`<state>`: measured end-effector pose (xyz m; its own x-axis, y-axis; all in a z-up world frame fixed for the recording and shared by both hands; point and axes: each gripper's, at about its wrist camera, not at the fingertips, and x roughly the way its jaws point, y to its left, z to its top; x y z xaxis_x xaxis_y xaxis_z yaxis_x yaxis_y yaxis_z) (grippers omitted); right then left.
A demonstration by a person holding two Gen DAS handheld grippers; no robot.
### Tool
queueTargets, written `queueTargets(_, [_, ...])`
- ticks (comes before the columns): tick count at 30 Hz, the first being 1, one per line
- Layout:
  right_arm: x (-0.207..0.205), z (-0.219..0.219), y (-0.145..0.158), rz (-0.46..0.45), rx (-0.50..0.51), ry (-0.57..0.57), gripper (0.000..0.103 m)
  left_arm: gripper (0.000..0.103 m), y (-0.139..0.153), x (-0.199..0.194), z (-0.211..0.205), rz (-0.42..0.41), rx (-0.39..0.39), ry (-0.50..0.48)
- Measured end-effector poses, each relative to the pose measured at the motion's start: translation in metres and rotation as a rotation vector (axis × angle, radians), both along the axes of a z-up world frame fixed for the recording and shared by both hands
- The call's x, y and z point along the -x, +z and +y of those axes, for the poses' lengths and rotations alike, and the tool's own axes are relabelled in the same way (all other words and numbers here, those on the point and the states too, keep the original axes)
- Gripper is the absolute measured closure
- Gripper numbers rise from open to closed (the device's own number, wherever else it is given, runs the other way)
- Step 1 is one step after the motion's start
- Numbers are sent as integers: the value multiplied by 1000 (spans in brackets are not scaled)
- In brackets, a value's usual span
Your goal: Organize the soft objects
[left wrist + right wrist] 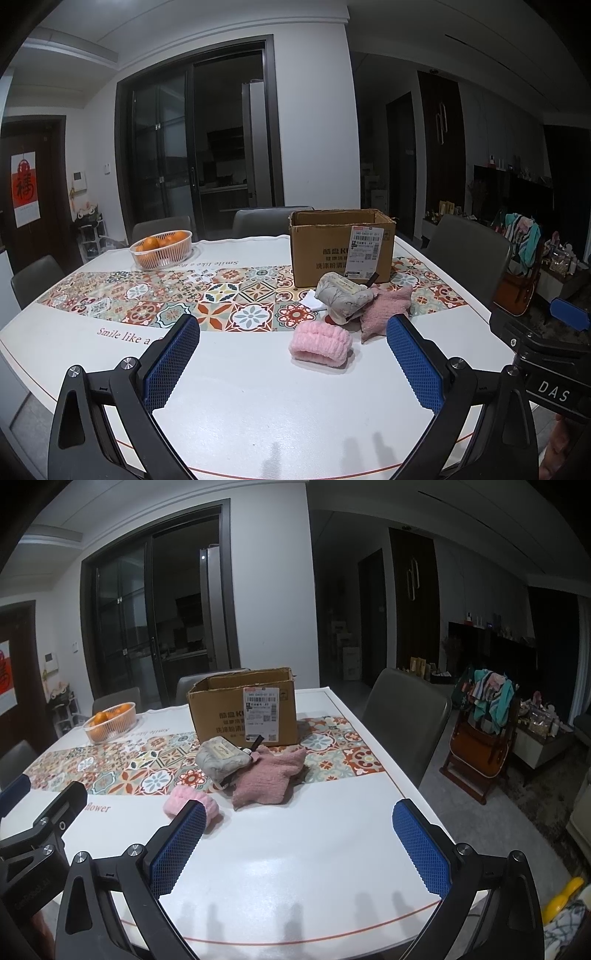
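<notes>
1. Soft items: 3 in one cluster on the table [240, 387], right of centre, in front of the cardboard box [341, 245].
2. Pink headband [320, 343]: fluffy, ribbed, rolled into a short tube, lying on bare white table nearest the grippers, just in front of the other two.
3. Grey pouch [345, 297]: quilted fabric with a pale label, lumpy, resting partly on top of the pink towel [386, 310]. A dark strap or pull sticks up at its box-side end.
4. Pink towel: dusty pink terry, crumpled flat, irregular outline, lying half on the tile-pattern runner [221, 295] and half on white.
5. Box: 1, corrugated brown, flaps open at the top, white shipping label on the front face, standing upright on the runner. Contents can't be seen.
6. Basket [161, 248]: 1, clear ribbed plastic, round, holding oranges, far left of the table, well apart from the cluster.
7. Left gripper [293, 363]: tongs spread wide, empty, hovering low over the near table edge, aimed at the headband. Blue pads have a diamond-grid texture.
8. Right gripper [299, 847]: tongs spread wide, empty, level with the left one and just beside it. Headband sits partly behind its left finger [177, 849] in the right wrist view.
9. Chairs: grey padded, several around the table.
</notes>
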<state>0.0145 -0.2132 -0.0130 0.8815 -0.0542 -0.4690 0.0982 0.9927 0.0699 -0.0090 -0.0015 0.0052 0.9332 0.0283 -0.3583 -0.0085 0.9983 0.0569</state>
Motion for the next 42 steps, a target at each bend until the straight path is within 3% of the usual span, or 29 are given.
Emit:
queueTargets(32, [1, -1, 2, -3, 1, 0, 0, 0, 0, 0, 0, -2, 0, -7])
queueTargets(42, [-13, -3, -7, 22, -9, 11, 0, 0, -12, -16, -3, 27, -2, -16])
